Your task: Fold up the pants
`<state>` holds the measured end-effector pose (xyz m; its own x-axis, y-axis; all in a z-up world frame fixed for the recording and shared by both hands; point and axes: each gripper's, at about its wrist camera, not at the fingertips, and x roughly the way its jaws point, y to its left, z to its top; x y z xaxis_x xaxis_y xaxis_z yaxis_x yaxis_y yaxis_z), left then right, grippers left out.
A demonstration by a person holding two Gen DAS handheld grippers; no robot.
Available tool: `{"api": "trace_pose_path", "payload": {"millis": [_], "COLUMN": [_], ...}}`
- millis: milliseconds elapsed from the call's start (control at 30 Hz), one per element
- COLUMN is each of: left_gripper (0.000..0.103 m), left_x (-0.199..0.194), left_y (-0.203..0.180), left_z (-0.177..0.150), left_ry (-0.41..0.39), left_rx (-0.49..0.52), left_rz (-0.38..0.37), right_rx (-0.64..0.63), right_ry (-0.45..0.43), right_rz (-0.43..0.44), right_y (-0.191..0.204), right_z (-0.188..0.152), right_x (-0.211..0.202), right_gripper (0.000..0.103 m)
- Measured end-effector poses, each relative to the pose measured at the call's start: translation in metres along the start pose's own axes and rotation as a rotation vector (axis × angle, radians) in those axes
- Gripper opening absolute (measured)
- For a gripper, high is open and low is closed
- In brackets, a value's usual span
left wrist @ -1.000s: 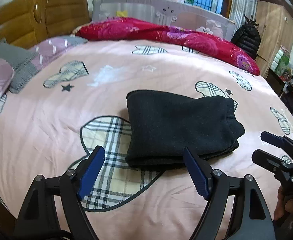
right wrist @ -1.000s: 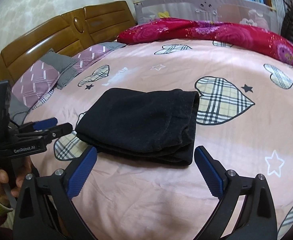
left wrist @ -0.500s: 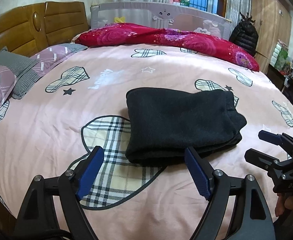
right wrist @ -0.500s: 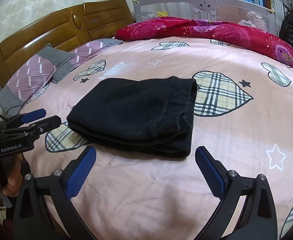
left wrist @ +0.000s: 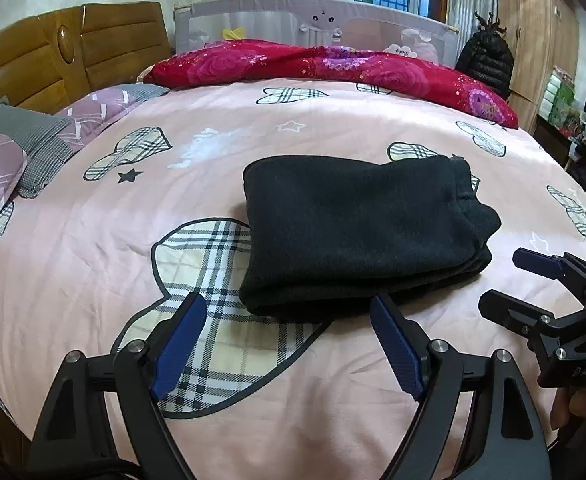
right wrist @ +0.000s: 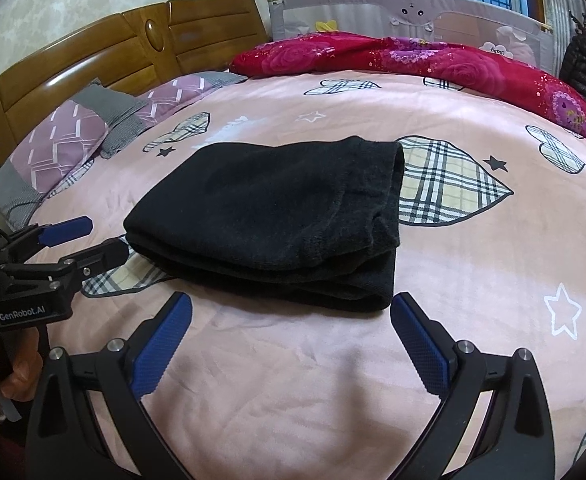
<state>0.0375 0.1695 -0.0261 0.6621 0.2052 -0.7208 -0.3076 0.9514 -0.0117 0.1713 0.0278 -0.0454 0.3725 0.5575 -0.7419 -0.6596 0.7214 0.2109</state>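
Looking along the left gripper (left wrist: 289,320), the pants (left wrist: 357,232) are seen folded into a compact stack on the pink sheet (left wrist: 73,264), just beyond fingers spread wide and holding nothing, presumably because the fold is judged complete; the right gripper (left wrist: 509,280) is seen at the right edge, likewise empty. From the right gripper (right wrist: 293,324), fingers wide and empty, the same stack is recorded mid-bed, with headboard (right wrist: 93,60), pillows (right wrist: 65,140) and red quilt (right wrist: 413,60) behind.
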Motion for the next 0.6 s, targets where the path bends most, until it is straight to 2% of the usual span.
{"api": "trace_pose_path", "payload": {"millis": [600], "left_gripper": [0.085], "left_x": [0.0087], "left_y": [0.0034], "left_z": [0.0023], "left_ry": [0.008], "left_rx": [-0.011], "left_rz": [0.023], "right_rx": [-0.007], "right_ry": [-0.007], "right_rz": [0.013], "right_y": [0.0031], "right_z": [0.0004], "right_x": [0.0042], "right_gripper": [0.100]}}
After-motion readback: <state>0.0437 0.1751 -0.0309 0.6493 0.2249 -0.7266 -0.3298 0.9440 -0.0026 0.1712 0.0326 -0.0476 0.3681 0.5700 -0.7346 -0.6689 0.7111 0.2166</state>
